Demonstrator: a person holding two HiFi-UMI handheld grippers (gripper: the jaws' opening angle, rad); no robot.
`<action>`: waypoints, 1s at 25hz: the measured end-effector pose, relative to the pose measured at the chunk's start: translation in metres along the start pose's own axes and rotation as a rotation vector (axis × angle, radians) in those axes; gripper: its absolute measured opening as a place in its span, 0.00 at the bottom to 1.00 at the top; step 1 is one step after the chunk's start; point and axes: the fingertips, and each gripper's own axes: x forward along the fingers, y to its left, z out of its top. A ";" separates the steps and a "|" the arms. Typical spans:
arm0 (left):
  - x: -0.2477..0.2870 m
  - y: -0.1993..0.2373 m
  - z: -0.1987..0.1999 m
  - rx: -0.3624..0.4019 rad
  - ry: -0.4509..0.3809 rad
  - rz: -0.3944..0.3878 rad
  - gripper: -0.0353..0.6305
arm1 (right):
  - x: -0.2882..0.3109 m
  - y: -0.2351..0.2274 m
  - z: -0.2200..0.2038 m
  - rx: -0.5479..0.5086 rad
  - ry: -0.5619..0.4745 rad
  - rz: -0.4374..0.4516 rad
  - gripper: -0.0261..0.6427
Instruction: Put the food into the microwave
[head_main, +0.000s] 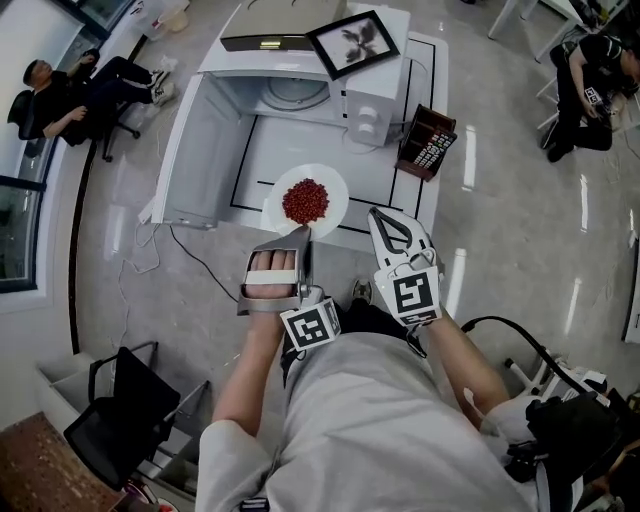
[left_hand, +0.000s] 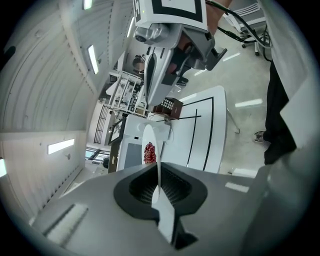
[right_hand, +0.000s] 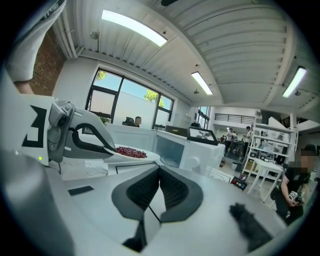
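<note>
Food plate (head_main: 336, 204) rim in left tool (head_main: 303, 233), seemingly clamped

Bright, evenly lit; glossy floor (head_main: 500, 230) glare, fisheye-warped edges.

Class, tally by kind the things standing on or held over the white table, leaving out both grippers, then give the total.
Microwave: 1
Picture frame: 1
Plate of red food: 1
Brown box: 1
Total: 4
</note>
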 end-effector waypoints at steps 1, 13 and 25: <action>0.003 0.000 -0.001 -0.001 0.004 -0.002 0.08 | 0.004 -0.001 0.000 0.003 -0.002 0.004 0.06; 0.048 0.009 -0.016 -0.010 0.011 -0.010 0.08 | 0.043 0.000 0.000 0.014 -0.003 0.026 0.06; 0.118 0.028 -0.047 0.035 0.030 -0.021 0.08 | 0.111 -0.007 0.005 0.044 0.006 0.012 0.06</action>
